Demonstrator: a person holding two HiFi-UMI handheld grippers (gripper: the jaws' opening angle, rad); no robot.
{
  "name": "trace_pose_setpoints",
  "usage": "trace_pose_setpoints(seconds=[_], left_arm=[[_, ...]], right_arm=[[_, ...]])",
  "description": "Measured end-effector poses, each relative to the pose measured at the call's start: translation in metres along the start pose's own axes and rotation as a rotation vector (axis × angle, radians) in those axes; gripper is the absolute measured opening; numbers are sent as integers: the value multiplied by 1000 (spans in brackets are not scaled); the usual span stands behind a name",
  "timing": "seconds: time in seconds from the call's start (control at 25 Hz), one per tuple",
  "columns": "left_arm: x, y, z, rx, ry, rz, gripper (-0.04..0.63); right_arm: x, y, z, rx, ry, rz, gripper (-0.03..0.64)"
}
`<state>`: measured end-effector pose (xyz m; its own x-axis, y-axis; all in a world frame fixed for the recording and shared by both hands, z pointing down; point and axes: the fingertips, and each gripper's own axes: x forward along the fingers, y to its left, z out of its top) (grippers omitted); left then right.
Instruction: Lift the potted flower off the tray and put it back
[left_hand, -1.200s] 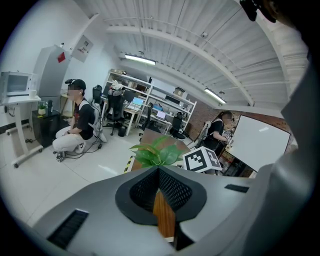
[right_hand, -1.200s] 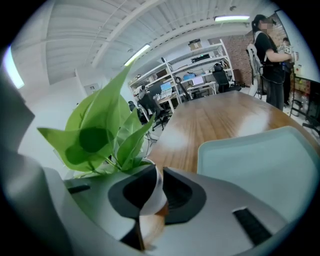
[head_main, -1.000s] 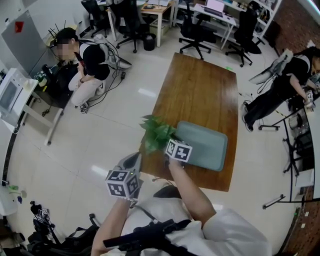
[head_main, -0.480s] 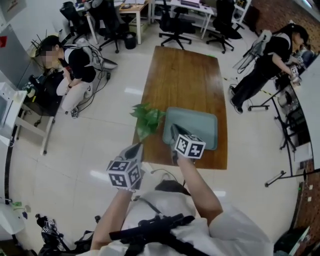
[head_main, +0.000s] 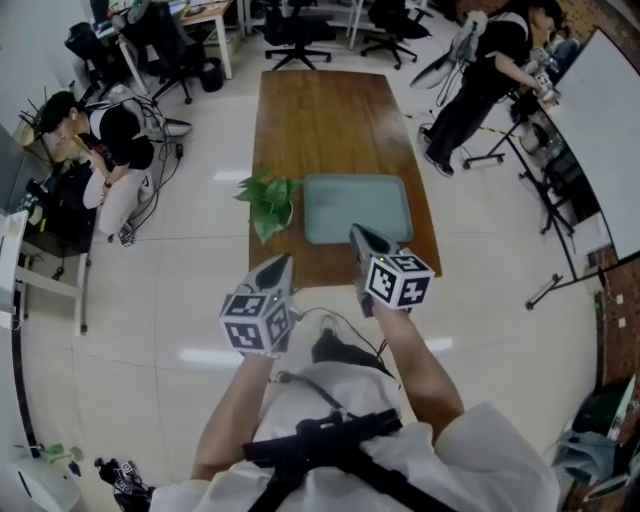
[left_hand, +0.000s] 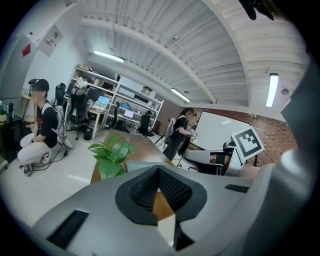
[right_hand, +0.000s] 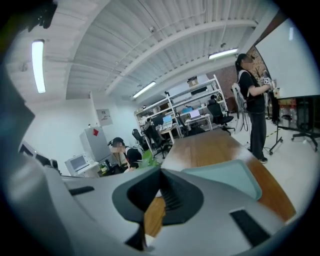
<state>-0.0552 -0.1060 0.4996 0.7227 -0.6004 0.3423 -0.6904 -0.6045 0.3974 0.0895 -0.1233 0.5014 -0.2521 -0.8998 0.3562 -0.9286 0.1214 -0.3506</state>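
The wooden table (head_main: 340, 120) runs up the middle of the frame, with bare pale floor along its left, right and near edges. The green tray (head_main: 357, 208) lies empty on the table's near end, its right rim close to the table's right edge. The potted flower (head_main: 268, 200) stands just left of the tray, off it, with leaves hanging past the table's left edge.

A second ago the right gripper (head_main: 358, 234) was over the tray's near left corner beside the plant. Now it sits at the table's near edge, and the left gripper (head_main: 282, 264) hangs over the floor below that edge. Both are clenched on nothing, tips meeting. The plant has kept its place beside the tray.

A crouching person (head_main: 110, 150) is at upper left and office chairs (head_main: 295, 20) along the top. A standing person (head_main: 480, 65) and a whiteboard (head_main: 600, 130) are at upper right, all well apart from the tray.
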Motion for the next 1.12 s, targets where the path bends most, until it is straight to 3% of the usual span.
trace_pose_setpoints(seconds=[0.16, 0.44, 0.6, 1.12], left_arm=[[-6, -18, -11, 28, 26, -55, 0], [-12, -44, -31, 48, 68, -125, 2], [-14, -54, -37, 40, 75, -154, 2], [-13, -26, -17, -7, 21, -92, 2]], right_arm=[[-39, 6, -11, 27, -41, -30, 0], [-82, 9, -66, 88, -30, -126, 0], [-89, 11, -64, 84, -43, -132, 0], [-49, 22, -48, 69, -21, -51, 0]])
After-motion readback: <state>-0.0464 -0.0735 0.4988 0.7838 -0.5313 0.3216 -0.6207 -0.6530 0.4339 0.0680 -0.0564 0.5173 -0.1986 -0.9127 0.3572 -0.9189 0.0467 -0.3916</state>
